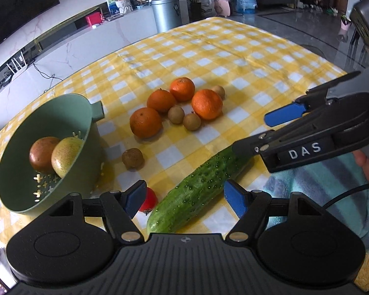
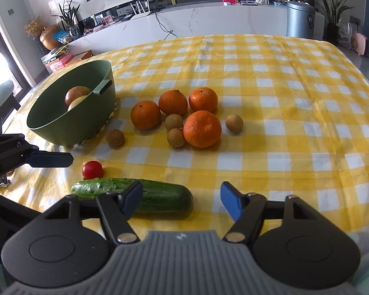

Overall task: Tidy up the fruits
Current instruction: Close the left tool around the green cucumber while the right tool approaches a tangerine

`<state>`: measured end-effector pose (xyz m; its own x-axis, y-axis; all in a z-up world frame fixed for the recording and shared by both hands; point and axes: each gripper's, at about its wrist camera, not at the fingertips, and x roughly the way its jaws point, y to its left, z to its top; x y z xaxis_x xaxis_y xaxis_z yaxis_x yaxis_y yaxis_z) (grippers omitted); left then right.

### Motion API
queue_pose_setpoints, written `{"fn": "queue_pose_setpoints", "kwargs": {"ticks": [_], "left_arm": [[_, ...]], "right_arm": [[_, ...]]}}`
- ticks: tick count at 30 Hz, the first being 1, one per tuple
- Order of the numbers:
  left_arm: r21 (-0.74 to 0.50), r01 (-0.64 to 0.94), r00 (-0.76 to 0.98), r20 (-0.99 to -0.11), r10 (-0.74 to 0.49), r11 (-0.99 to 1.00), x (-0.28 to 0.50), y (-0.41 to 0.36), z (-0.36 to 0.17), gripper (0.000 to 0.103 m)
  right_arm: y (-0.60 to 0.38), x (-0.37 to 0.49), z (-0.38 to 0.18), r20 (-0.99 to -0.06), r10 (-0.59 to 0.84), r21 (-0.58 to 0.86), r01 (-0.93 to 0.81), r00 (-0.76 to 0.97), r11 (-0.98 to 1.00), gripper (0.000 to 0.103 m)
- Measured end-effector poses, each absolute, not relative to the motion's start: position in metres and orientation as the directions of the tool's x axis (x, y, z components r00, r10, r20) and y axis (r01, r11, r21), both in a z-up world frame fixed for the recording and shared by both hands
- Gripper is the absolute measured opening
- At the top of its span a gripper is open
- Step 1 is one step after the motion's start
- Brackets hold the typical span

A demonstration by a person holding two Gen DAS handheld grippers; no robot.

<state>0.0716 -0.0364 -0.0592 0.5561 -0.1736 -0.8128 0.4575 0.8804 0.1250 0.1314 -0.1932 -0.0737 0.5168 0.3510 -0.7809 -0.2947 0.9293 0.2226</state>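
Green colander (image 2: 71,120) is sitting leftmost, holding two fruits. Right of it, oranges (image 2: 202,129) and small brown fruits are waiting on the checked cloth. Nearer, both grippers are hanging unclenched around the cucumber (image 1: 196,191): left gripper (image 1: 184,201), right gripper (image 2: 182,201). Likely next: gripping it.

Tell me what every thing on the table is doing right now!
Green bowl: tipped, two fruits inside.
Two fruits: lying in the bowl, touching.
Four oranges: loose on the cloth, clustered.
Small brown fruits: four, loose on the cloth.
Cherry tomato: beside the cucumber's end.
Cucumber: lying flat, not gripped.
Left gripper: fingers open, cucumber's end between them.
Right gripper: fingers open, over the cucumber's end.
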Motion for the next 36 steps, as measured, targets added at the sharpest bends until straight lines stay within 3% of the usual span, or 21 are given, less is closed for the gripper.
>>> {"fn": "queue_pose_setpoints", "kwargs": {"ticks": [3,10,30,36], "left_arm": [[0.129,0.464,0.550,-0.817,-0.171,0.877,0.074,-0.038,-0.066,0.084],[0.122,0.465,0.530,-0.832,-0.166,0.877,0.082,-0.037,-0.078,0.084],[0.098,0.455,0.520,-0.836,-0.175,0.885,0.089,-0.046,-0.089,0.077],[0.017,0.395,0.509,-0.836,-0.204,0.918,0.095,-0.035,-0.087,0.072]], "right_arm": [[-0.191,0.133,-0.079,-0.794,0.343,0.214,-0.297,0.502,0.931,0.052],[-0.195,0.137,-0.082,-0.794,0.361,0.248,-0.281,0.490,0.927,0.048],[-0.203,0.144,-0.082,-0.771,0.321,0.275,-0.167,0.549,0.947,0.051],[-0.206,0.143,-0.082,-0.770,0.299,0.266,-0.143,0.563,0.953,0.051]]}}
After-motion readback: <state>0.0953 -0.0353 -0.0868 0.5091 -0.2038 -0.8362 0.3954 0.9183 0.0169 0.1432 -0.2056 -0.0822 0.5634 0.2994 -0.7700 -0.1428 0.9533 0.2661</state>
